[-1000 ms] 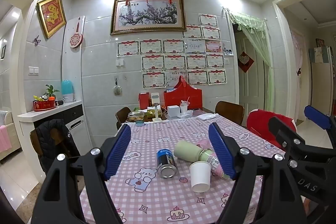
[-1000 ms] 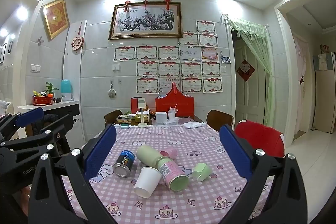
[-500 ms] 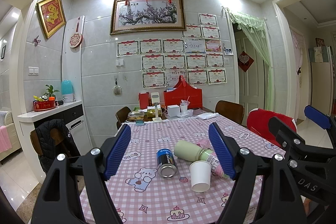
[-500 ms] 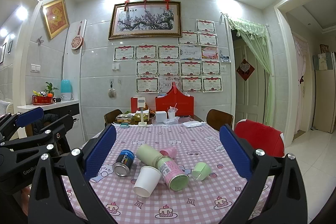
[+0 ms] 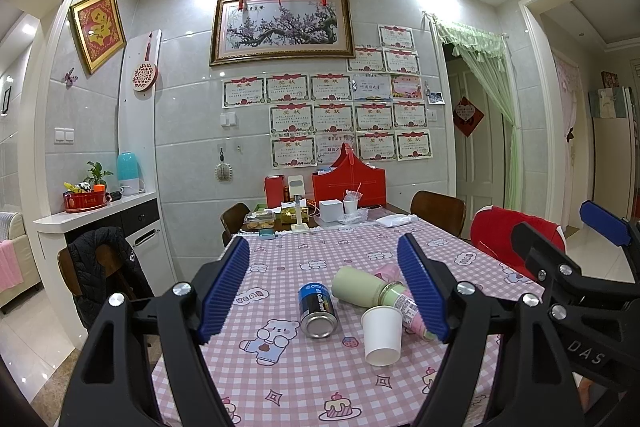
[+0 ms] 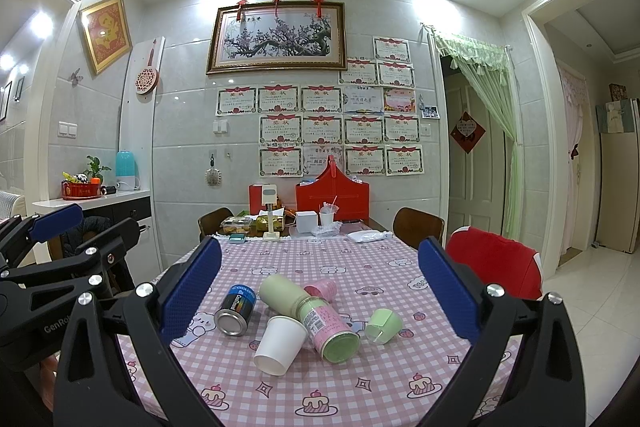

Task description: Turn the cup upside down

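A table covered in pink checked cloth is observed. Above it, the left gripper and right gripper are held spread wide, nothing grasped. A green-and-pink bottle is lying flat, touching the white paper cup, tipped on its side mid-table. A can is noted beside.

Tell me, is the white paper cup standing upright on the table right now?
No, the white paper cup lies on its side on the checked tablecloth, open mouth toward the camera, against the pink and green bottle.
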The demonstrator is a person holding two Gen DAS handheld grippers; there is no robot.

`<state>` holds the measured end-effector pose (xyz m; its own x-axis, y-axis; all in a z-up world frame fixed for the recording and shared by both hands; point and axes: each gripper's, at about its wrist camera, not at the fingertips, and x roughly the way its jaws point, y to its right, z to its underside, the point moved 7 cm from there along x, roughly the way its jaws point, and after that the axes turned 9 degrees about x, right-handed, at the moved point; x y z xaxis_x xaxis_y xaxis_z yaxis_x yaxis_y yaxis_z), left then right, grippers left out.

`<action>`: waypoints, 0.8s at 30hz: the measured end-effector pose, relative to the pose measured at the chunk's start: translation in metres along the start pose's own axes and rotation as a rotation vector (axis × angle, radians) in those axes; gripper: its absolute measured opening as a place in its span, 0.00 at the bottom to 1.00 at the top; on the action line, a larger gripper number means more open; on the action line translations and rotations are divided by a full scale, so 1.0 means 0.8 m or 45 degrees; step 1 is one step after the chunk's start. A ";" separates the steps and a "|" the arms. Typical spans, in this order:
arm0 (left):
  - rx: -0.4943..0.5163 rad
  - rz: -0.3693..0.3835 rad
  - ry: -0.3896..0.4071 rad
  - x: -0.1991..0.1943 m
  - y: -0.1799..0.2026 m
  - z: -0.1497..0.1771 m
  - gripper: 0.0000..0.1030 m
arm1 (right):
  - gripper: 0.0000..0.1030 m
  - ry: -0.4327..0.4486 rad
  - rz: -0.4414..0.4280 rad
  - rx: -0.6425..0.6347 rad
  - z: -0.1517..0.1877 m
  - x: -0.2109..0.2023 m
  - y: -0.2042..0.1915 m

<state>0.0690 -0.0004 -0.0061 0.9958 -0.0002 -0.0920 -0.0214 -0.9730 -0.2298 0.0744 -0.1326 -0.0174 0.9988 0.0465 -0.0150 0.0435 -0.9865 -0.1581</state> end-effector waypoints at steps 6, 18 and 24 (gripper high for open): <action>0.001 -0.002 0.001 0.001 0.001 0.000 0.73 | 0.92 0.000 0.000 0.001 0.000 0.001 0.000; 0.002 -0.002 0.001 -0.001 -0.003 -0.001 0.73 | 0.92 0.003 0.000 0.002 0.001 0.004 0.001; 0.002 -0.001 -0.002 -0.001 -0.004 -0.002 0.73 | 0.92 0.002 0.001 0.001 0.001 0.004 0.001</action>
<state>0.0682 0.0021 -0.0042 0.9956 0.0009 -0.0937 -0.0209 -0.9727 -0.2311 0.0773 -0.1334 -0.0185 0.9989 0.0455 -0.0139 0.0427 -0.9863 -0.1591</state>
